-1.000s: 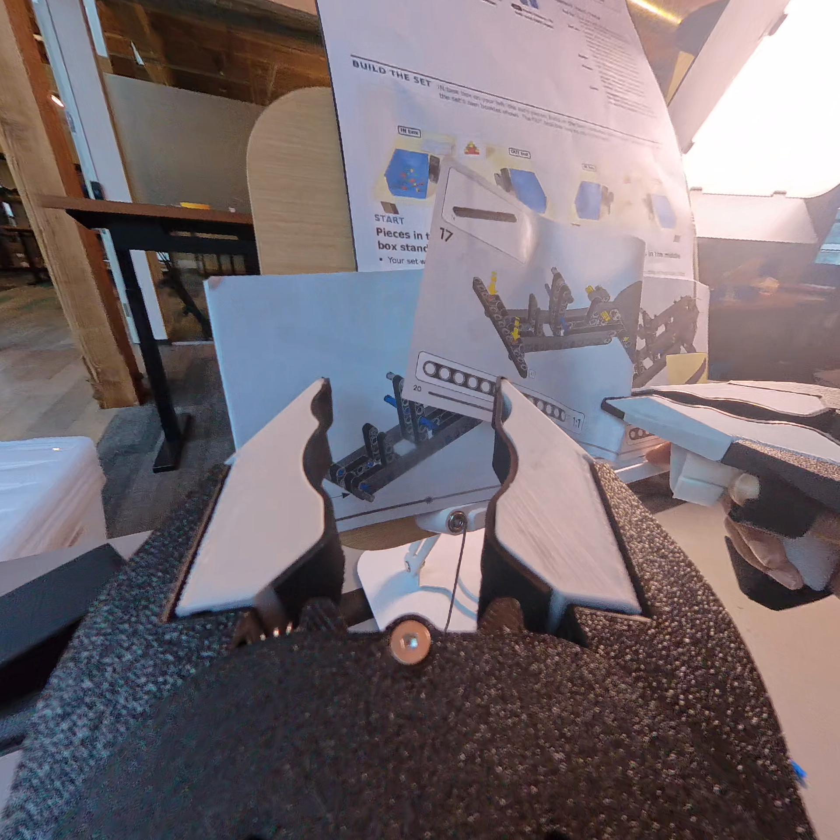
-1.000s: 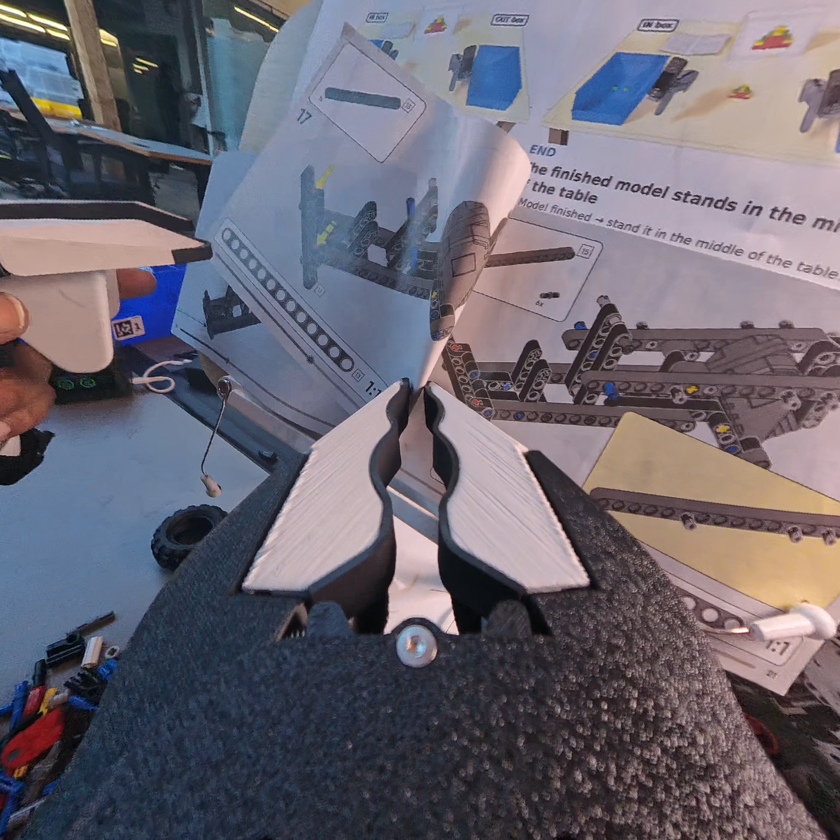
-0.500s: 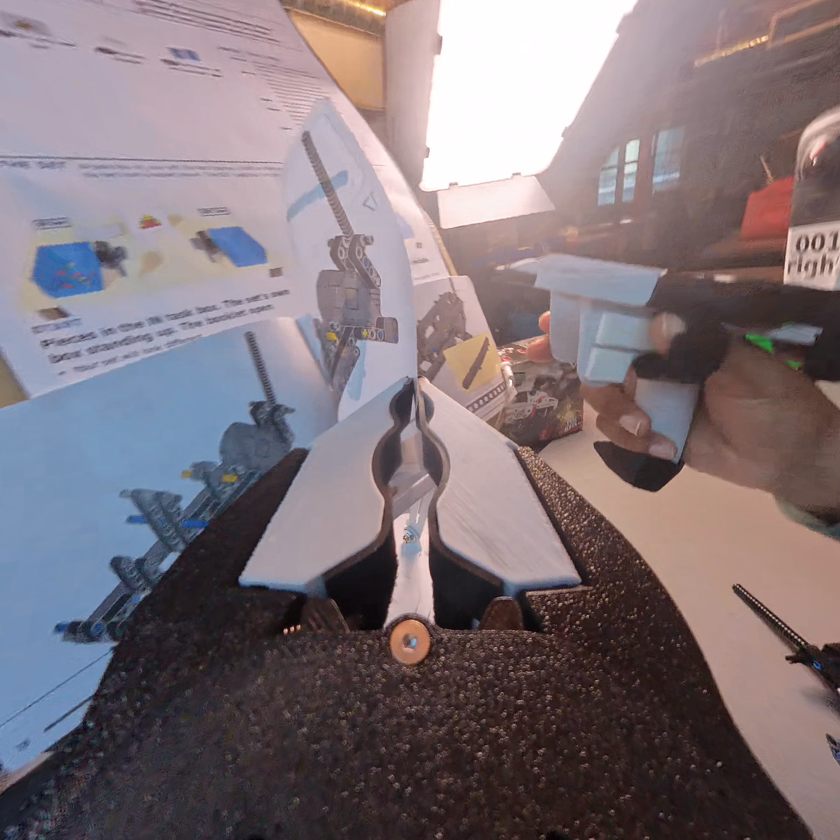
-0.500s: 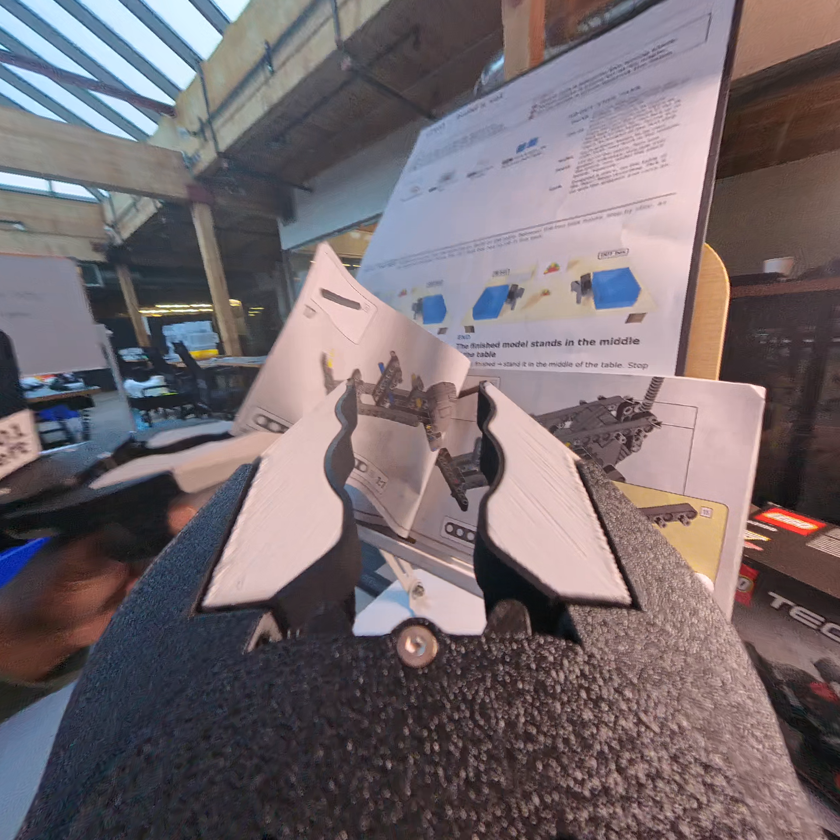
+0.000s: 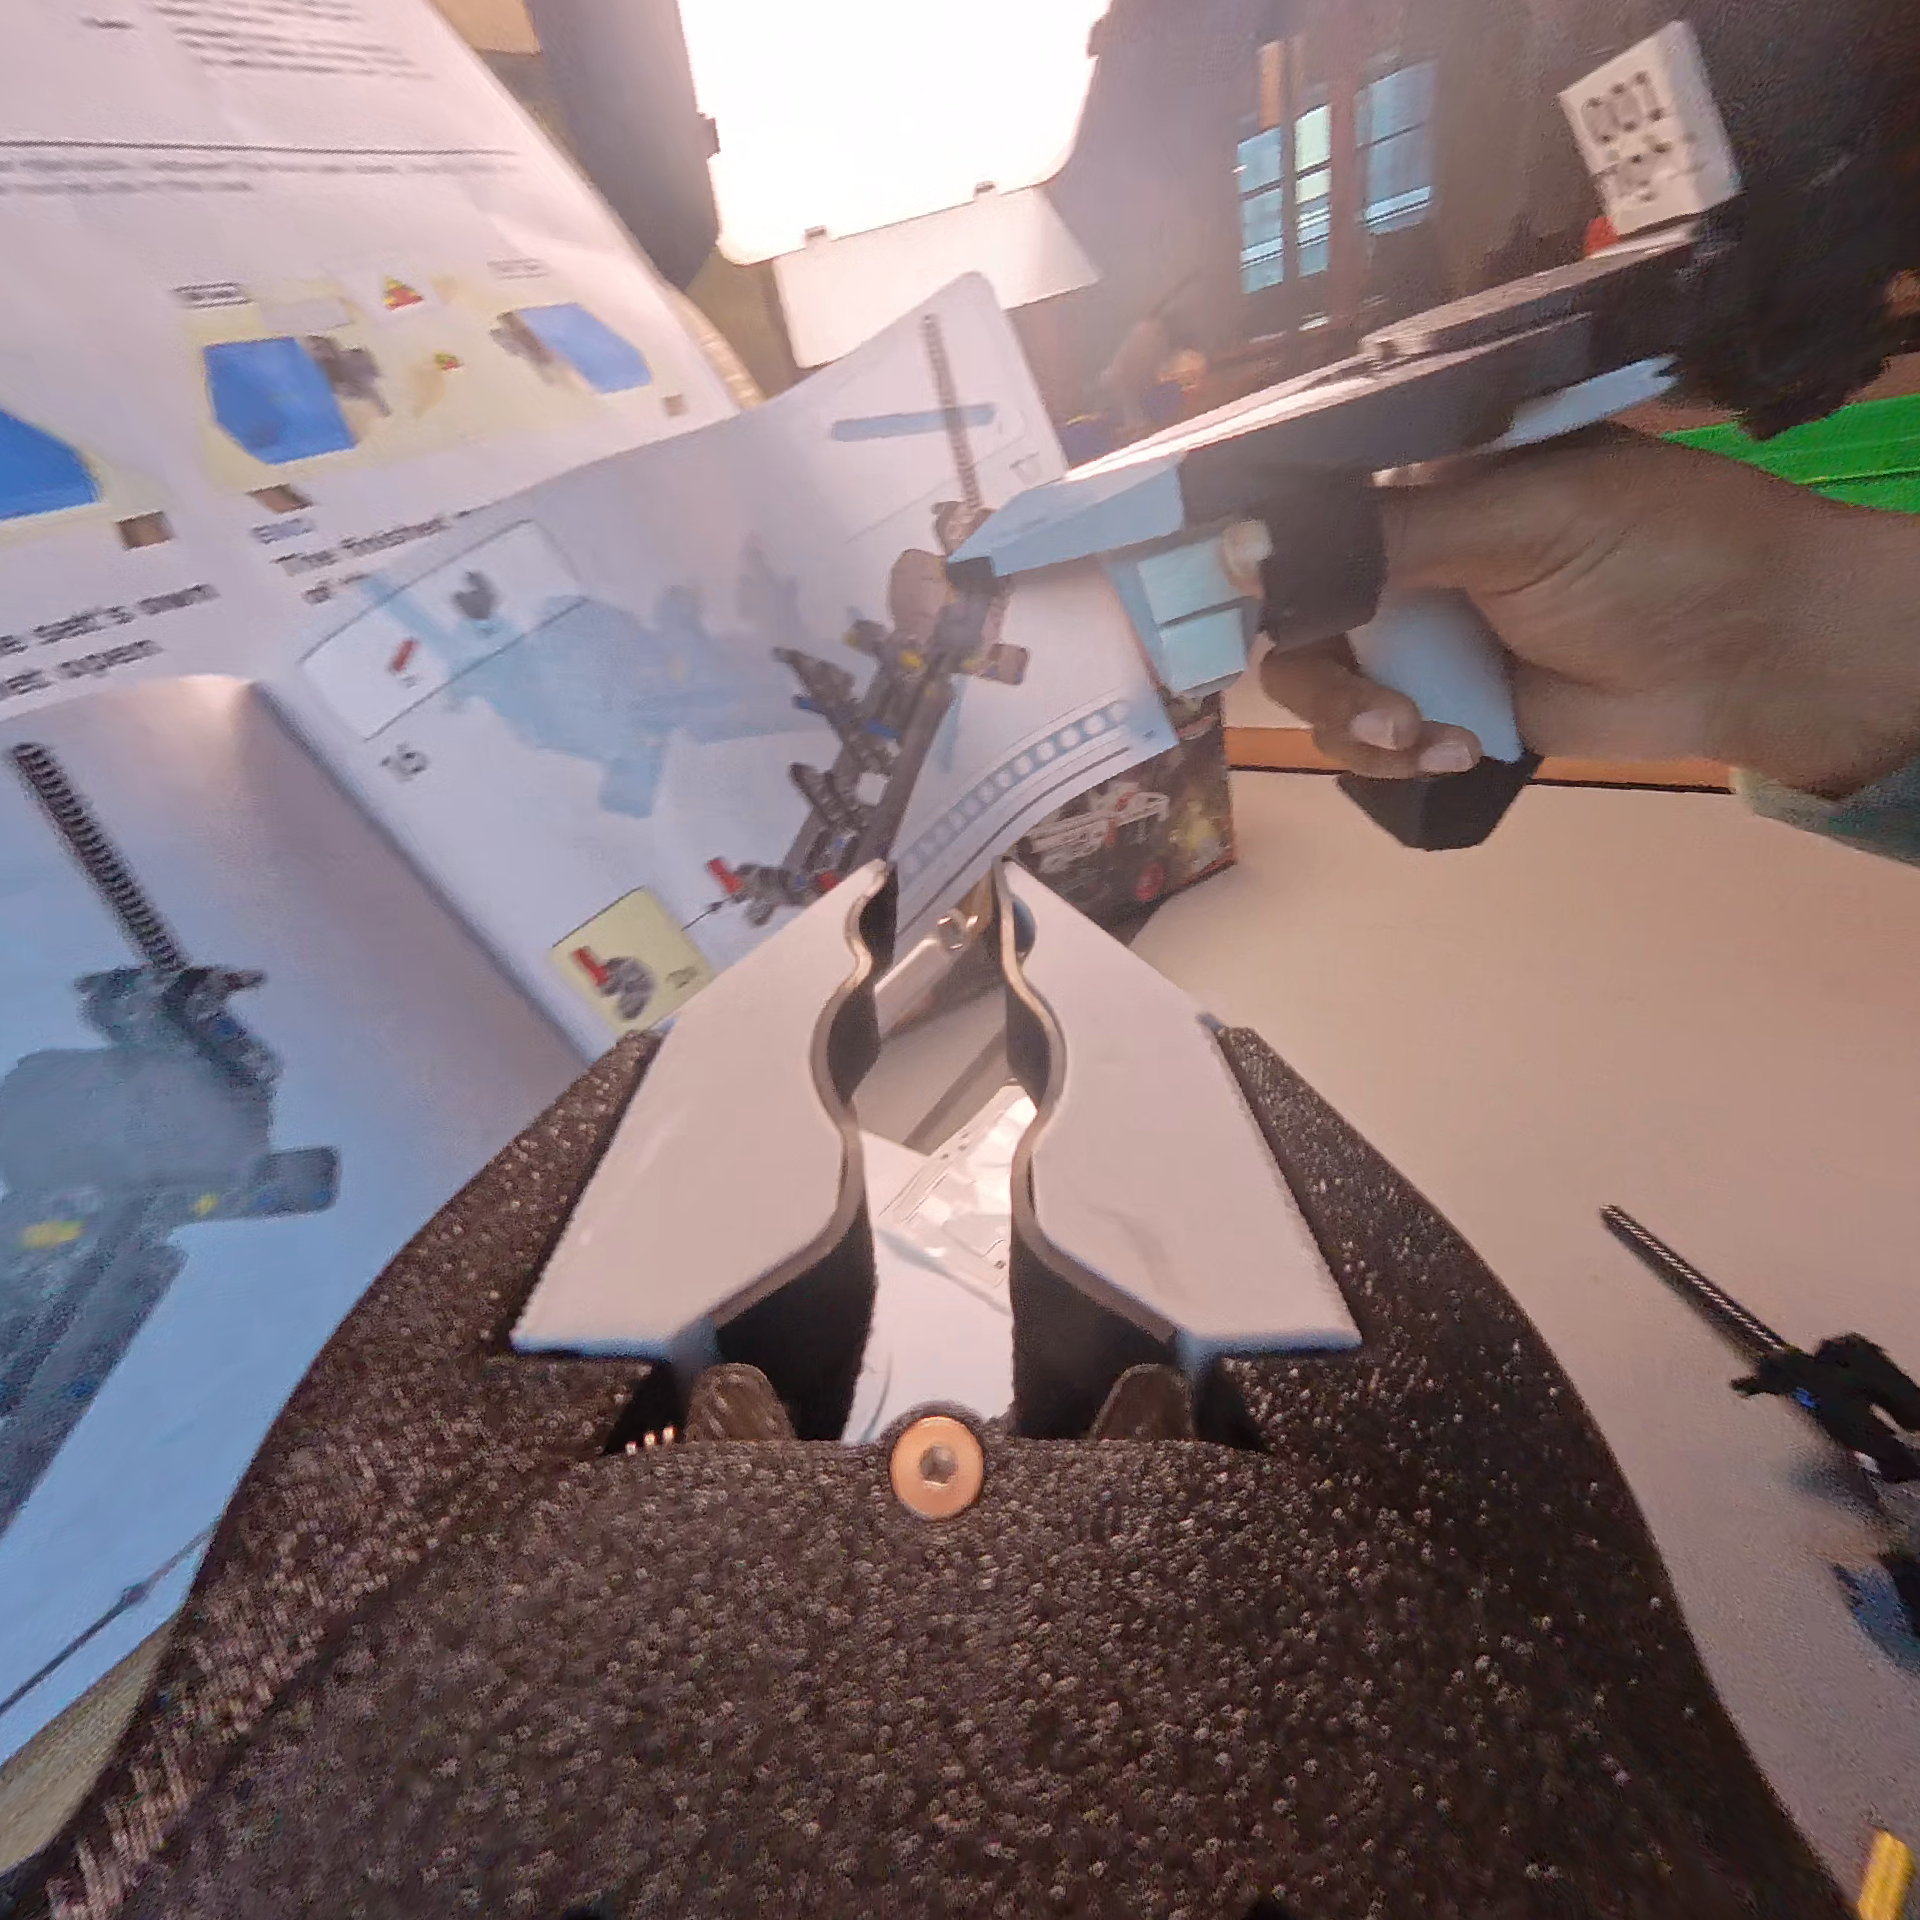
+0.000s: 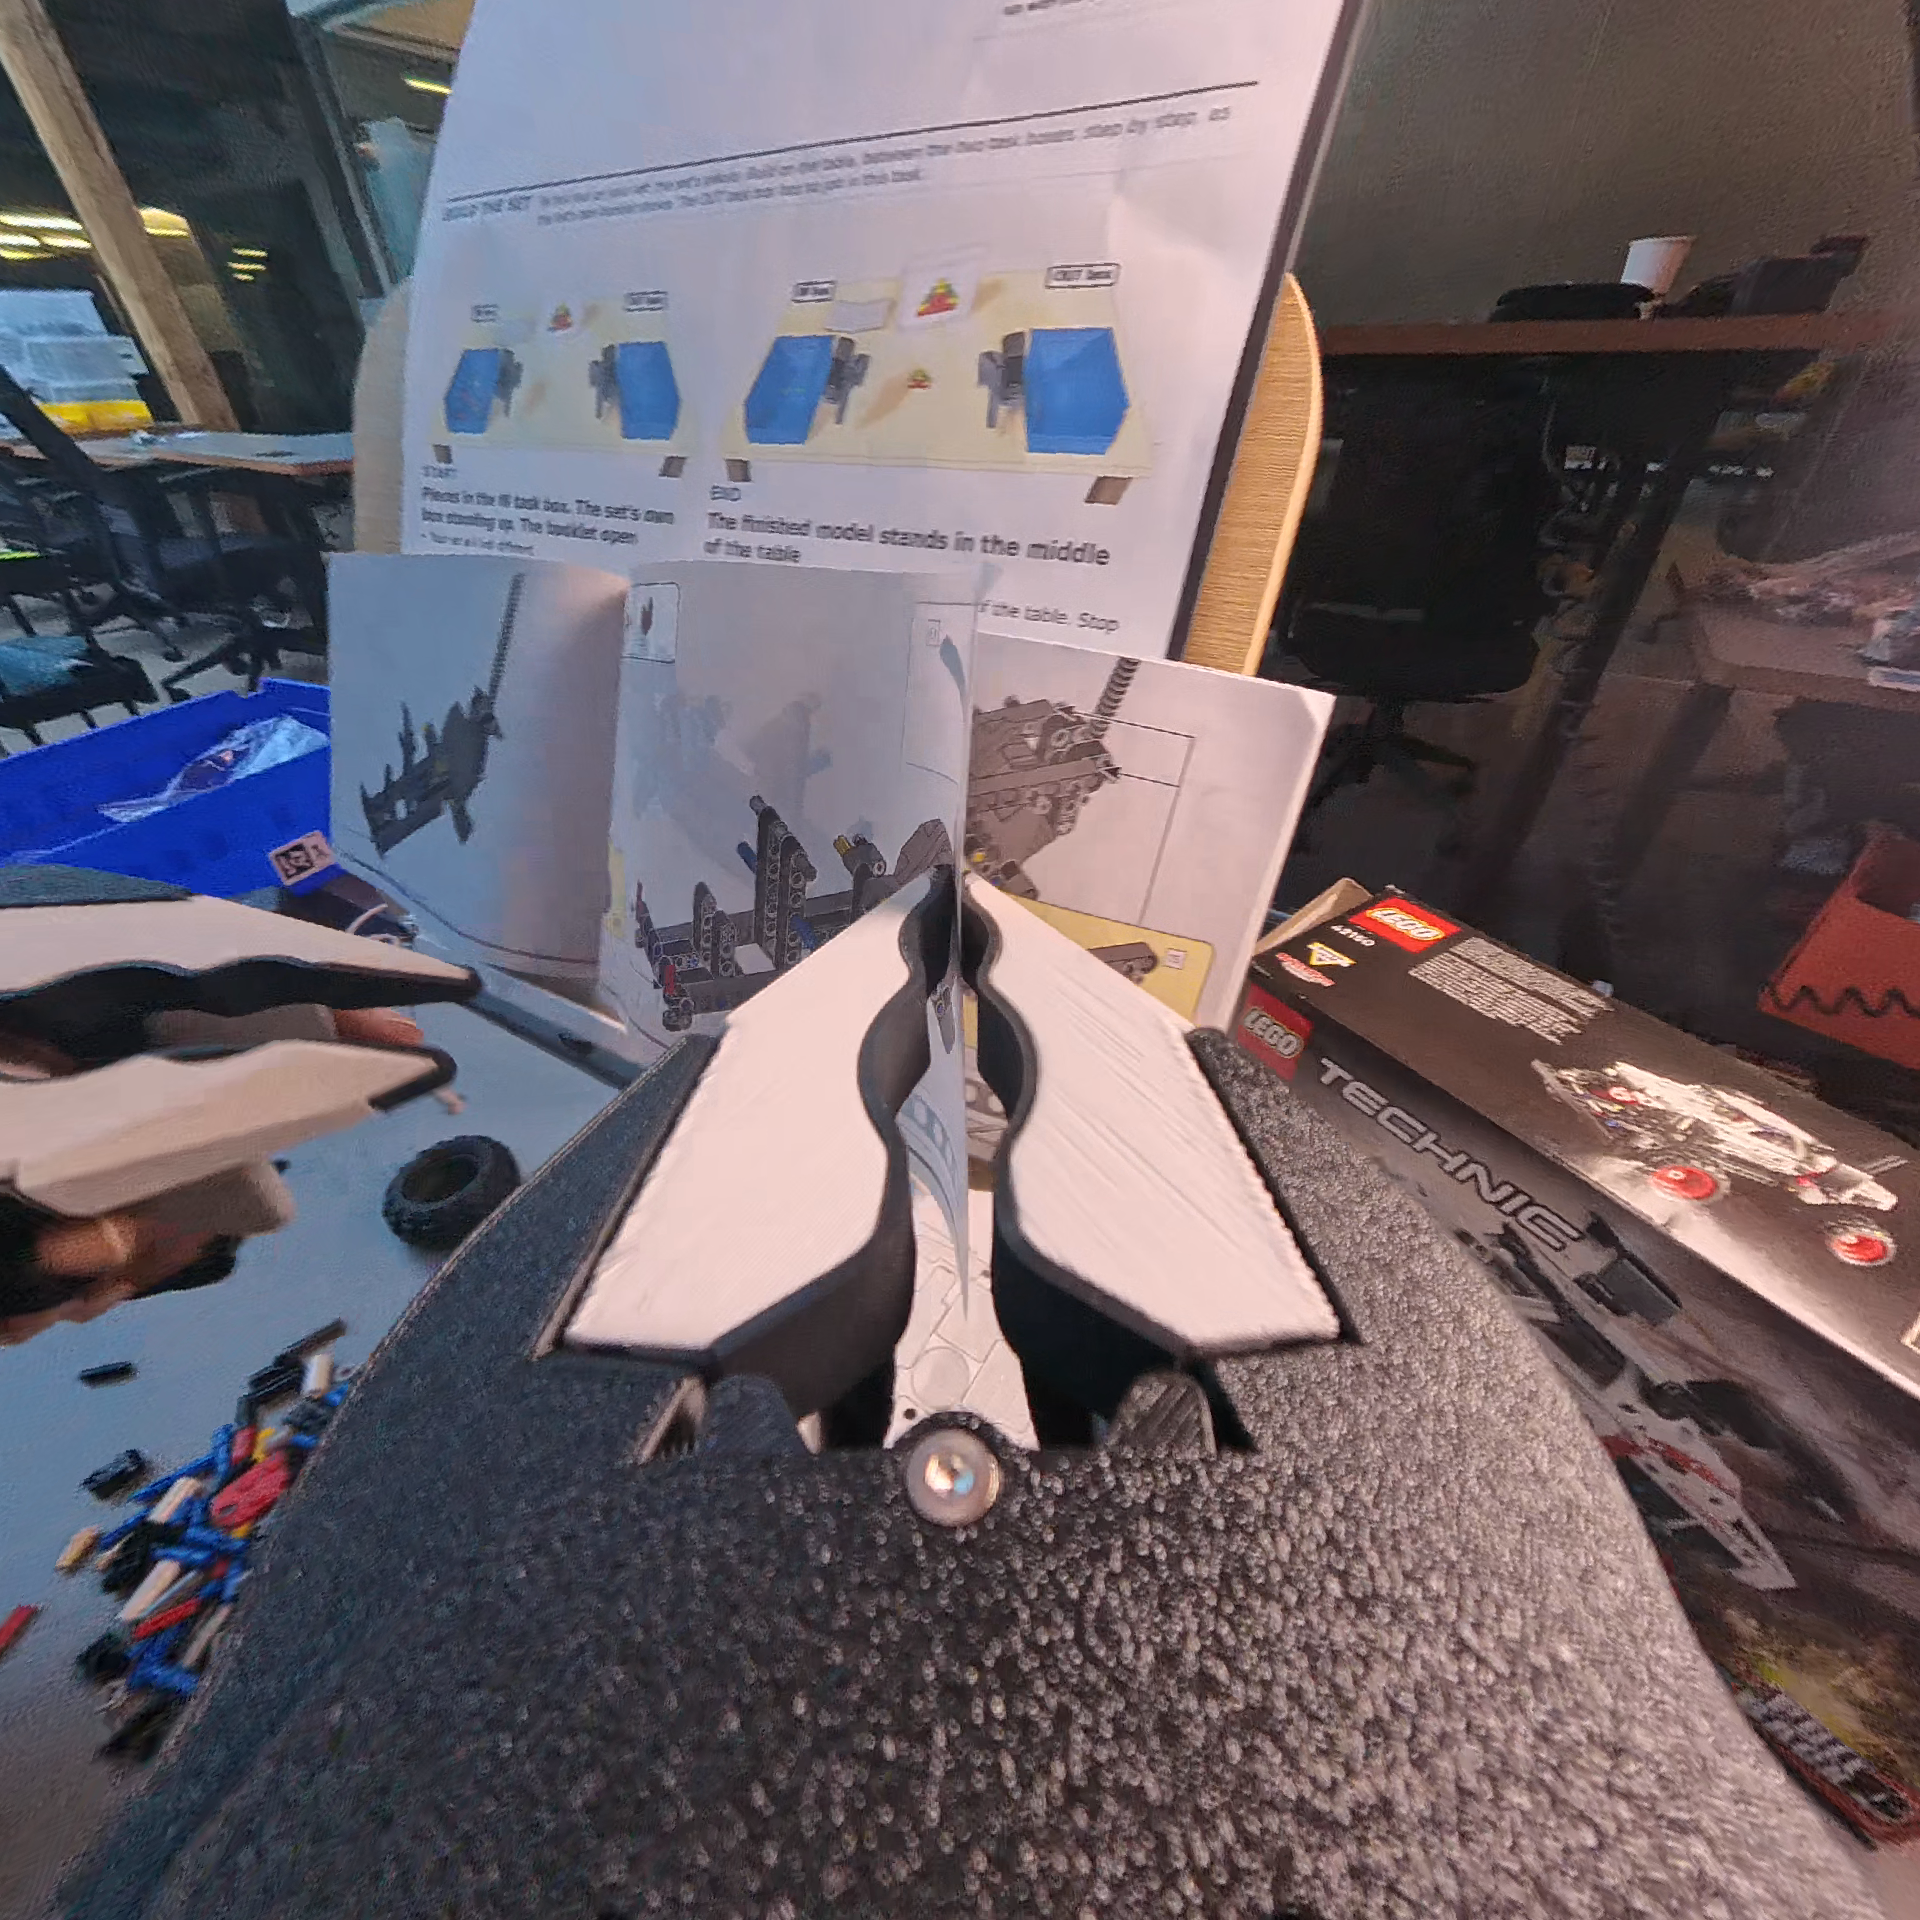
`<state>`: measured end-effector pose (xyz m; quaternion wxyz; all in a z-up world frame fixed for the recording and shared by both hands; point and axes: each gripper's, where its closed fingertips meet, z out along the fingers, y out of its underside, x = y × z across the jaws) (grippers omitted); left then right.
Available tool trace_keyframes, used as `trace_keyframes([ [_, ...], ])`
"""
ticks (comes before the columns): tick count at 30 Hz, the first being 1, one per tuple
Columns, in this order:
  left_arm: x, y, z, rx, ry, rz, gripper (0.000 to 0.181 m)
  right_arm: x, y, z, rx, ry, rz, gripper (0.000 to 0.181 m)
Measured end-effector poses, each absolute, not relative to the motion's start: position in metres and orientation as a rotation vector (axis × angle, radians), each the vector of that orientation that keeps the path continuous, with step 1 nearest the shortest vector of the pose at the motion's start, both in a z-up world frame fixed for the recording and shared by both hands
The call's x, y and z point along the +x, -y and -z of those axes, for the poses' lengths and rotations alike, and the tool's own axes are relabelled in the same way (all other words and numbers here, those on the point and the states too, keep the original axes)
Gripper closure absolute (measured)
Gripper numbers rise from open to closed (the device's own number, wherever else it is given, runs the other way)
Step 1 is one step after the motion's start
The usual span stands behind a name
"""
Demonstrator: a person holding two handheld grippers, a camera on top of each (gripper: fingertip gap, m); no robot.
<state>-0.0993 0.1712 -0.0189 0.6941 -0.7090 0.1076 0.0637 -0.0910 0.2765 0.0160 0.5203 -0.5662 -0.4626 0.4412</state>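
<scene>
Your right gripper [image 6: 951, 894] has its jaws pinched tight on the edge of a booklet page [image 6: 790, 727], the thin sheet running down the slot between the two fingers. The page stands curled up off the open instruction booklet [image 6: 1132, 790], which leans against a big printed poster [image 6: 831, 343] behind it. Your left gripper [image 5: 940, 873] sits low at the page's bottom corner with its fingers a narrow gap apart; whether the paper is actually caught between them, you cannot tell from here. In the left wrist view the right gripper [image 5: 971, 566] meets the page [image 5: 727, 582] at its right-hand edge, your hand [image 5: 1621, 613] wrapped round the handle. To your right a black toy set box [image 6: 1579, 1081] lies flat on the table [image 5: 1507, 987]. To your left, a small black tyre [image 6: 449, 1187] sits just beside the left gripper [image 6: 442, 1023], loose bricks [image 6: 177, 1527] are scattered in front, and a blue bin [image 6: 156, 821] is behind.
</scene>
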Motion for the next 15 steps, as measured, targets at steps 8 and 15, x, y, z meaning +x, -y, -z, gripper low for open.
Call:
trace_keyframes([
  [8, -0.190, -0.174, 0.042, -1.802, -0.044, -0.542, 0.180, -0.110, -0.320, -0.001, -1.249, 1.136, -0.752, 0.171],
  [15, -0.204, -0.171, 0.047, -1.817, 0.032, -0.614, 0.181, -0.110, -0.330, -0.001, -1.282, 1.113, -0.725, 0.156],
])
